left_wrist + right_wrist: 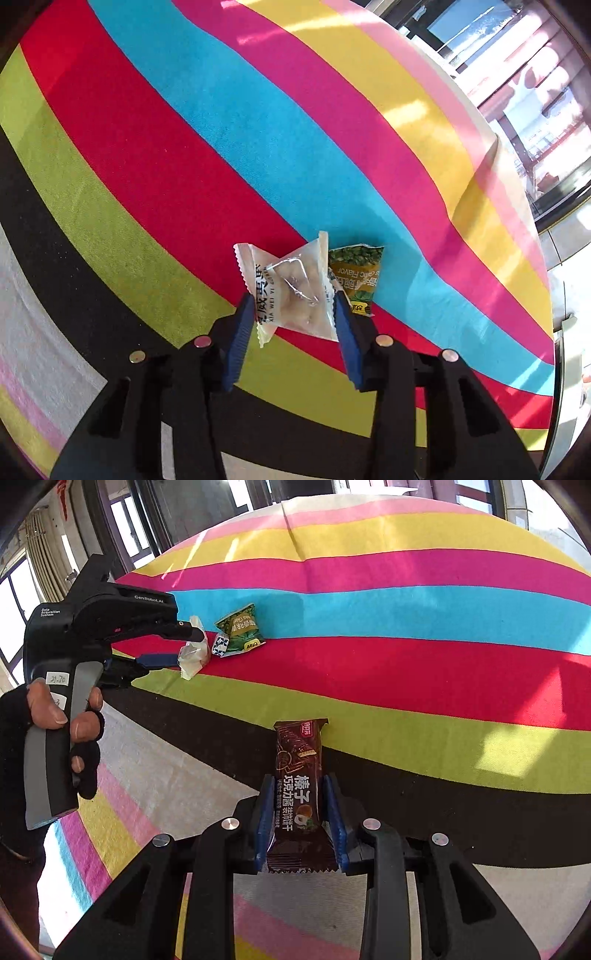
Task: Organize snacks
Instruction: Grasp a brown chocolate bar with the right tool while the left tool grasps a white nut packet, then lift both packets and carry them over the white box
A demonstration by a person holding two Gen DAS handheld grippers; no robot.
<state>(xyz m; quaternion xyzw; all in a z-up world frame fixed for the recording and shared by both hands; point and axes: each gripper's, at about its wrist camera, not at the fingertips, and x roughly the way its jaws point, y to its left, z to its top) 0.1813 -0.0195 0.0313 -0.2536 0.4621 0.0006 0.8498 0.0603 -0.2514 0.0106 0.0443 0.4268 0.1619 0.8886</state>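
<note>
In the left wrist view my left gripper [292, 300] is shut on a translucent white snack packet [295, 284], its blue pads pressing both sides. Just behind it a green pea packet [356, 275] lies on the striped cloth. The right wrist view shows the same left gripper [190, 648] with the white packet [194, 655] in it, beside the green packet [240, 627] and a small blue-and-white packet [221, 645]. My right gripper [298, 781] holds a brown chocolate wafer bar [298, 775] lengthwise, with the pads against its long sides, over the black stripe.
A cloth [406, 672] with bright stripes covers the table. A gloved hand [70, 720] grips the left gripper's handle at the left. The table's edge [517, 206] curves down the right of the left wrist view, with windows beyond it.
</note>
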